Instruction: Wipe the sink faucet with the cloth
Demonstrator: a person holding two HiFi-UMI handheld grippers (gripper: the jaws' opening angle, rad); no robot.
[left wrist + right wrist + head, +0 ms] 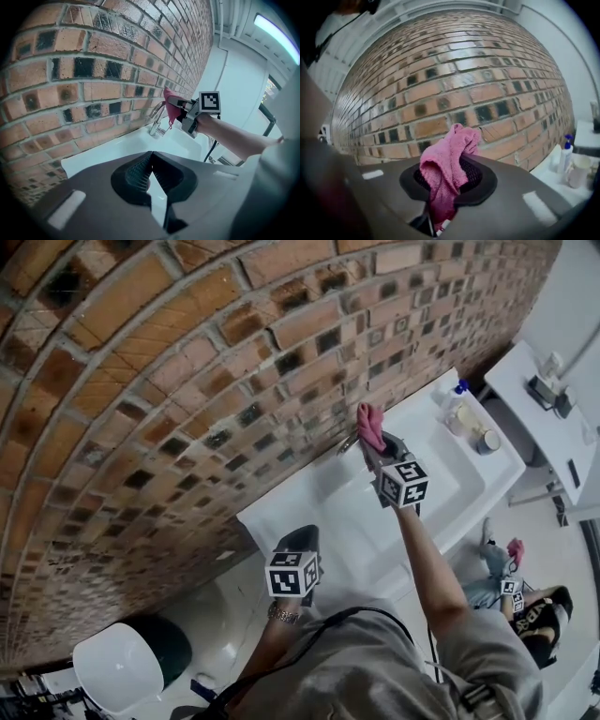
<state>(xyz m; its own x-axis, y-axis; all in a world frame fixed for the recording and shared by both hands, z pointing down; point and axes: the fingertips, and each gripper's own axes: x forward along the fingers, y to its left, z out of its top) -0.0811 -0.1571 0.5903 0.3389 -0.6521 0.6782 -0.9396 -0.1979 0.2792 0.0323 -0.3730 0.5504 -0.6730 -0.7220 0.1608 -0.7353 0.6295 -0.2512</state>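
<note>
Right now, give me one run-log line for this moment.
right gripper: shut on pink cloth | pink cloth: at faucet spout, contact unclear | left gripper: shut, empty, by sink front edge

Brick wall close behind faucet; basin open

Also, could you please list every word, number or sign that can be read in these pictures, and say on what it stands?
No text in these pictures can be read.
Marker cubes: black-and-white square patterns only, no letters.
Pump bottle: label too small to read.
Black item on the floor: pale print, too blurred to read.
</note>
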